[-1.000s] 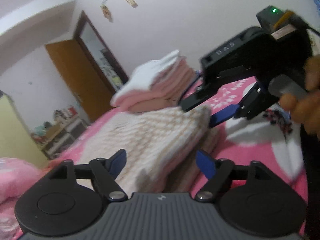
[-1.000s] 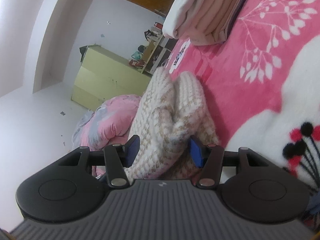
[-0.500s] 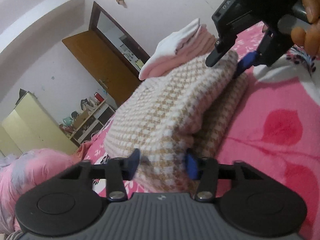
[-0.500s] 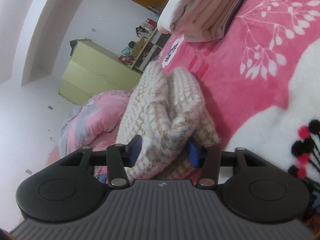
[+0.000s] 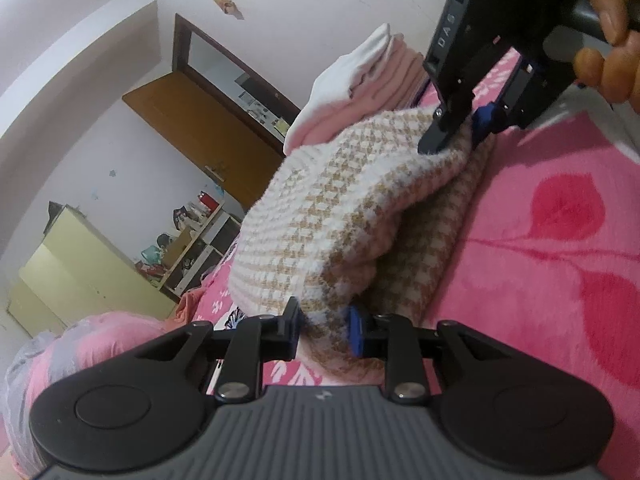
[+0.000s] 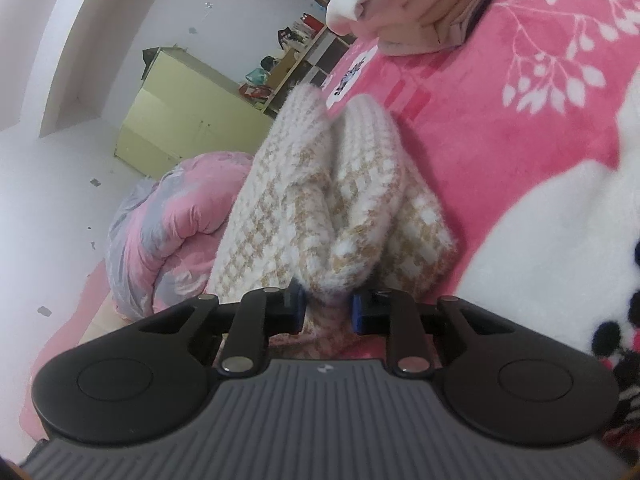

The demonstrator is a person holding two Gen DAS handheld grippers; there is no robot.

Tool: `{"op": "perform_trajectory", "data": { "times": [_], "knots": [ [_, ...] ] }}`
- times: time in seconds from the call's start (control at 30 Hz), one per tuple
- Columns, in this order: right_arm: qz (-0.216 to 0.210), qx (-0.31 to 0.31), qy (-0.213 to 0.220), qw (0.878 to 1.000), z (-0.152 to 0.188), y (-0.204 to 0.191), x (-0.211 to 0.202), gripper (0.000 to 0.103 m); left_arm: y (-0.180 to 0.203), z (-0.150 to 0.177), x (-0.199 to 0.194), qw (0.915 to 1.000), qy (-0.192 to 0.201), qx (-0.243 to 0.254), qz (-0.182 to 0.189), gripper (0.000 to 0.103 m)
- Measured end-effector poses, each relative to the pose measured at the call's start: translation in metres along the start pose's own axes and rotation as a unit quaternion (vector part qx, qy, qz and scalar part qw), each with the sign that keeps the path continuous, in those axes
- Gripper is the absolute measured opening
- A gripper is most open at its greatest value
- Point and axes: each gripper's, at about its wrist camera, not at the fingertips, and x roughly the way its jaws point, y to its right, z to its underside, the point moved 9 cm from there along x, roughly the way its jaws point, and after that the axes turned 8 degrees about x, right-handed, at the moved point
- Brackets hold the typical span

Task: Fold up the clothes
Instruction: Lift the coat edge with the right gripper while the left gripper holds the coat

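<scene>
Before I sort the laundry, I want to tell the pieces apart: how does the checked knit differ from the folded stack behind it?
The checked knit is tan-and-white houndstooth and fuzzy; the stack is plain pink with white on top. The knit is one garment, loosely doubled and bulging; the stack is several flat, tidy layers. The left gripper and right gripper are closing on the knit's ends, fabric pinched between them; nothing touches the stack. Both lie on the pink blanket.

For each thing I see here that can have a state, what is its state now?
Left tongs: closing on a corner of the checked sweater.
Right tongs: closing on another corner of the sweater.
Checked sweater: folded over, on the pink blanket.
Stack of clothes: folded, lying behind the sweater.
Wooden door: open.
</scene>
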Motion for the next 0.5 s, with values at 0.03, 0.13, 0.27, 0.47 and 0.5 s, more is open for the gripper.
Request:
{"op": "perform_trajectory", "data": {
  "times": [0.03,0.13,0.27,0.47,0.5],
  "knots": [
    [-0.004,0.0,-0.002,1.0,0.0,-0.002,0.001,0.019,-0.002,0.001,0.0,1.0,-0.002,-0.001,0.001,0.025],
    [-0.017,-0.001,-0.008,1.0,0.002,-0.008,0.004,0.018,-0.01,0.002,0.002,0.9999,-0.012,0.005,-0.01,0.024],
    [-0.035,-0.012,-0.018,0.999,0.007,-0.019,0.015,0.018,-0.016,0.005,0.008,0.999,-0.038,-0.001,-0.022,0.024],
    [-0.035,-0.011,-0.022,0.999,0.006,-0.009,0.009,0.017,0.006,0.007,0.008,0.9976,-0.045,0.045,-0.025,0.024],
    [-0.035,-0.005,-0.024,0.999,0.005,-0.005,0.007,0.017,0.005,0.007,0.009,0.9977,-0.046,0.045,-0.023,0.024]
  ]
}}
